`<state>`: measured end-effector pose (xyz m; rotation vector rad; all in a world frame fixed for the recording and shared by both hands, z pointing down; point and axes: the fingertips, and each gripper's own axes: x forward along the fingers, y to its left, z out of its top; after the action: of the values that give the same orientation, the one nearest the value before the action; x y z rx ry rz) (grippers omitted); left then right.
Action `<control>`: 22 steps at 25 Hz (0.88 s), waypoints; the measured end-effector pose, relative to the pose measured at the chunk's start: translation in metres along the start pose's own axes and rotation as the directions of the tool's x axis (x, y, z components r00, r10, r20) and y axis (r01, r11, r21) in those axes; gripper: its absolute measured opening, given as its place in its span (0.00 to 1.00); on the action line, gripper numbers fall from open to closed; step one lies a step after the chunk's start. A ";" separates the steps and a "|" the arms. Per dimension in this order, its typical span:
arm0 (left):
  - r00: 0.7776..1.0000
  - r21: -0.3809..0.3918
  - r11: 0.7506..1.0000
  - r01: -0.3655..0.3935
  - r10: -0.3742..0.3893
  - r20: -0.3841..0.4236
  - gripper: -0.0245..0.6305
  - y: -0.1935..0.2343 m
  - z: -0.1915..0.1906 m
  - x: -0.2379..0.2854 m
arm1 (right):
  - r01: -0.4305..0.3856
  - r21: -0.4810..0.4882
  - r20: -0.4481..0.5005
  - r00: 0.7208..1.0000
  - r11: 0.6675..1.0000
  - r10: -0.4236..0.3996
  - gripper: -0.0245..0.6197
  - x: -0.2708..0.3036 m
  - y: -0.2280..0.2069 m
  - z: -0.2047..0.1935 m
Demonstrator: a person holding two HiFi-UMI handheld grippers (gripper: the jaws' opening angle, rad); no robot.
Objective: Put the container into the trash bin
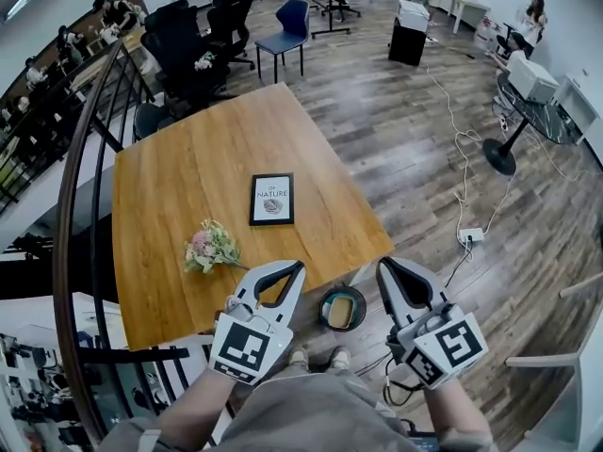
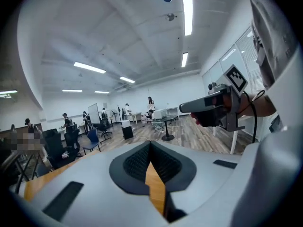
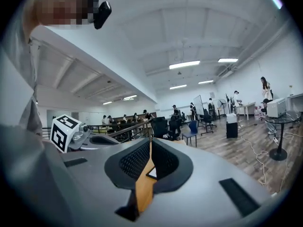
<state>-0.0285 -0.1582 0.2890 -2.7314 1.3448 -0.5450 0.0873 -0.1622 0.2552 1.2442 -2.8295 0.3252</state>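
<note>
L tongs [image 1: 296,270] + R tongs [image 1: 385,266]: grey, blk pads [image 3: 133,161].

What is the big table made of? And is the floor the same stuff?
The table looks like wood. It is a warm honey-orange with long grain streaks and a smooth, faintly shiny top. The floor may be wood planks too, or a wood-look laminate. It is a greyer brown and duller, with narrow board seams.

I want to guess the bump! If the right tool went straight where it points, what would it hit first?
Probably the picture frame on the wooden table: it shows just past the right tool's shut tips. Height is hard to judge, so it might pass above.
</note>
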 end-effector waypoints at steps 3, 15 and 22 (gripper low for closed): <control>0.998 0.018 0.999 -0.035 0.034 0.051 0.06 0.006 0.019 -0.015 | -0.026 -0.039 0.058 0.998 0.999 0.028 0.10 -0.006 0.012 0.029; 0.979 0.037 0.990 -0.138 0.131 0.155 0.06 0.028 0.053 -0.054 | -0.040 -0.160 0.136 0.989 0.986 0.063 0.10 -0.024 0.034 0.072; 0.978 0.071 0.989 -0.131 0.117 0.170 0.06 0.027 0.064 -0.056 | -0.071 -0.167 0.131 0.987 0.983 0.093 0.10 -0.020 0.040 0.074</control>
<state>-0.0597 -0.1384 0.2078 -2.5430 1.4066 -0.3474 0.0759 -0.1364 0.1739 1.1636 -2.9576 0.0094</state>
